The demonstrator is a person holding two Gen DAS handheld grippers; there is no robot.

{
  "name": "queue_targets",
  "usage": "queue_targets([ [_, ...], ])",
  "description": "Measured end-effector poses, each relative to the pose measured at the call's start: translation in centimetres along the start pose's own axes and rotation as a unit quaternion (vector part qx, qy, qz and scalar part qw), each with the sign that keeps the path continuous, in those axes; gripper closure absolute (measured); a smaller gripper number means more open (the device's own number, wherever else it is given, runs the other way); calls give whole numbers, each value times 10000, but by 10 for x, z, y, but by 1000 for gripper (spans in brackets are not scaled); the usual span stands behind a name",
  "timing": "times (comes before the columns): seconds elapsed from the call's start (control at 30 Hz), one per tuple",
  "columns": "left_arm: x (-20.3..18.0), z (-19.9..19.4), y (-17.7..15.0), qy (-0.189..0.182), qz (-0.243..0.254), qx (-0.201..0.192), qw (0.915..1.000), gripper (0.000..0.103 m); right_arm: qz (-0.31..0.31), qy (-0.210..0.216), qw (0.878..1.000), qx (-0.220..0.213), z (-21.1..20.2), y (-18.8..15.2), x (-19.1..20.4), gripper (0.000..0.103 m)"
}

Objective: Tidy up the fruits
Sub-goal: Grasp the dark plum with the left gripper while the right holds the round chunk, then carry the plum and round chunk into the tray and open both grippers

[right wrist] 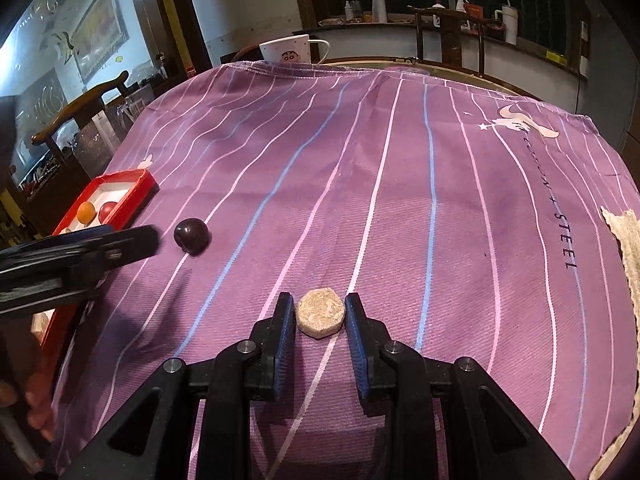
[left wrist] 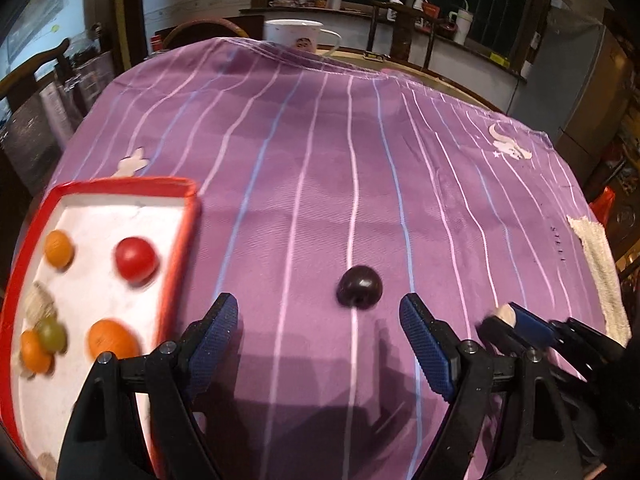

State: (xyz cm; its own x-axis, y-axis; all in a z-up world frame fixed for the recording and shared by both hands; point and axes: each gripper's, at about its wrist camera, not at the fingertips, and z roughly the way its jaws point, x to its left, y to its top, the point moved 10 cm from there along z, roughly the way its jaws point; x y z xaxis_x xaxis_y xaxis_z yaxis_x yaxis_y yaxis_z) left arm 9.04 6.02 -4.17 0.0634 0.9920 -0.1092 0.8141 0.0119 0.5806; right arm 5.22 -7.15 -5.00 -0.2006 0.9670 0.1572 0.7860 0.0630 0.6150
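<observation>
A dark purple plum (left wrist: 359, 287) lies on the striped purple cloth, just beyond the tips of my left gripper (left wrist: 318, 304), which stands open and empty. To its left, a red-rimmed white tray (left wrist: 120, 184) holds a red tomato (left wrist: 135, 259), small oranges (left wrist: 113, 339) and a green grape (left wrist: 52, 334). My right gripper (right wrist: 319, 299) is shut on a beige round disc (right wrist: 320, 314) that rests on the cloth. In the right wrist view the plum (right wrist: 192, 236) and the left gripper (right wrist: 148, 240) lie to the left, next to the tray (right wrist: 132, 178).
A white mug (left wrist: 294, 34) stands behind the cloth's far edge. A beige towel (left wrist: 600, 272) lies at the table's right edge. Wooden chairs (right wrist: 80, 108) surround the table. A person's fingers (right wrist: 36, 408) show at lower left.
</observation>
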Motion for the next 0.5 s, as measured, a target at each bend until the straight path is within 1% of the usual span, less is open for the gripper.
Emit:
queue_targets([
  [0.07, -4, 8, 0, 4, 73, 12, 10000, 21, 12, 10, 10000, -4, -1, -1, 0, 74],
  [0.17, -8, 17, 2, 99, 233, -5, 9997, 29, 14, 20, 10000, -2, -1, -1, 0, 74],
  [0.23, -11, 20, 4, 140, 319, -44, 9994, 38, 14, 11, 10000, -6, -1, -1, 0, 74],
  [0.3, -13, 24, 5, 94, 347, -48, 9993, 57, 3, -7, 10000, -6, -1, -1, 0, 74],
  [0.37, -17, 26, 4, -70, 320, -11, 9995, 65, -15, -37, 10000, -10, -2, -1, 0, 75],
  [0.4, -18, 25, 4, -86, 322, -56, 9994, 73, -18, -39, 10000, -12, -2, -2, 0, 75],
  [0.43, -20, 25, 4, -126, 335, -62, 9993, 77, -8, -32, 10000, -15, -2, -2, 0, 75],
  [0.47, -21, 23, 4, -156, 351, -59, 9992, 78, 9, -17, 10000, -16, -2, -2, 0, 75],
  [0.5, -20, 21, 3, -55, 374, -80, 9993, 79, 33, 6, 10000, -17, -2, -1, -1, 75],
])
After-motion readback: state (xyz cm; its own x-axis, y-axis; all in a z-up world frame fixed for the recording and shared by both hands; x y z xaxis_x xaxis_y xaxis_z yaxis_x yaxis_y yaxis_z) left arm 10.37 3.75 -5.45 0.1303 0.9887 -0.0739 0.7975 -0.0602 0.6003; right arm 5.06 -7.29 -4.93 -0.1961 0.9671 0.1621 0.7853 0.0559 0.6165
